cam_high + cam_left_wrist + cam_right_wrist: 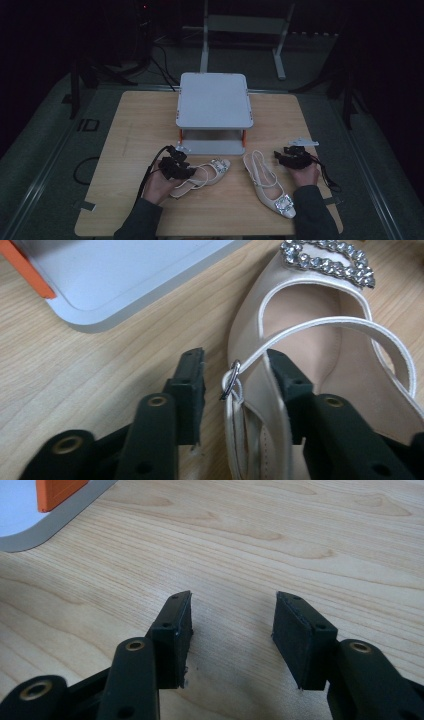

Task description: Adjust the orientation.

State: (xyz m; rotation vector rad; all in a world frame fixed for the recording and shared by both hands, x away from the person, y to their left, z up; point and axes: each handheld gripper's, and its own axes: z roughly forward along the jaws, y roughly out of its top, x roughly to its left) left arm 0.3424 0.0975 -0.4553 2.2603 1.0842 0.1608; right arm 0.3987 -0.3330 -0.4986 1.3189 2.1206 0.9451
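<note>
Left gripper [186, 169] low over the near-left shoe [320, 355], jaws part-closed astride its side strap and small ring [231, 381]; the right pad seems to touch the strap, the left stands clear, so no firm grip. That shoe [202, 176] lies on the wooden table [130, 130], long axis running 8 to 2 o'clock, jewelled buckle [218, 164] toe toward 2, near the grey two-tier stand [214, 100]. Second shoe [267, 184] at right, toe toward 5. Right gripper [232, 630] half open over bare wood, holding nothing.
</note>
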